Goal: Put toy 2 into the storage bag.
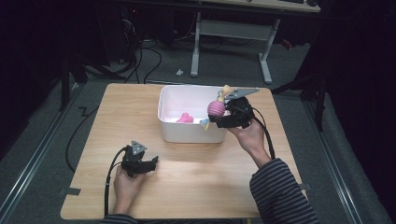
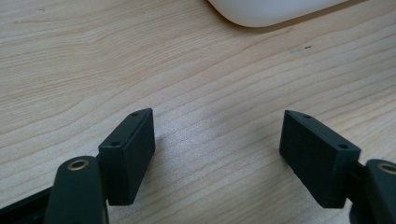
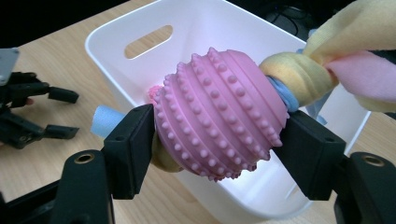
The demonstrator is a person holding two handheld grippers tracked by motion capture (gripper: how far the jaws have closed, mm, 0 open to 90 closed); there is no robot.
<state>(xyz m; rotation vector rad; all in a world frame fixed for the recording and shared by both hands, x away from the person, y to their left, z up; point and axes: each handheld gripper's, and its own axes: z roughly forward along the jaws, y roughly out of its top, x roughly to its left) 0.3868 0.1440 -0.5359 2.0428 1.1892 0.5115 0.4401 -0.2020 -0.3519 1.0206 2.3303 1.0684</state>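
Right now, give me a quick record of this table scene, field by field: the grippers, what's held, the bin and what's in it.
surface: light wooden table
container: white plastic bin, handle slot in one wall
in bin: a small pink item, shape unclear
left gripper: open, holding nothing, low over bare wood near the bin
right gripper: shut on pink knobbly rubber ball toy with knotted yellow, pink and blue fabric ends, held above the bin's right side

Bin (image 1: 168,126): on the table (image 1: 196,186), toward its far edge, near the middle.
Small toy (image 1: 185,118): inside the bin, on its floor.
Knobbed ball toy (image 1: 215,108): above the bin's right rim, between the jaws of the right gripper (image 1: 219,114).
Left gripper (image 1: 152,161): on the table, before the bin, toward its left, well apart.
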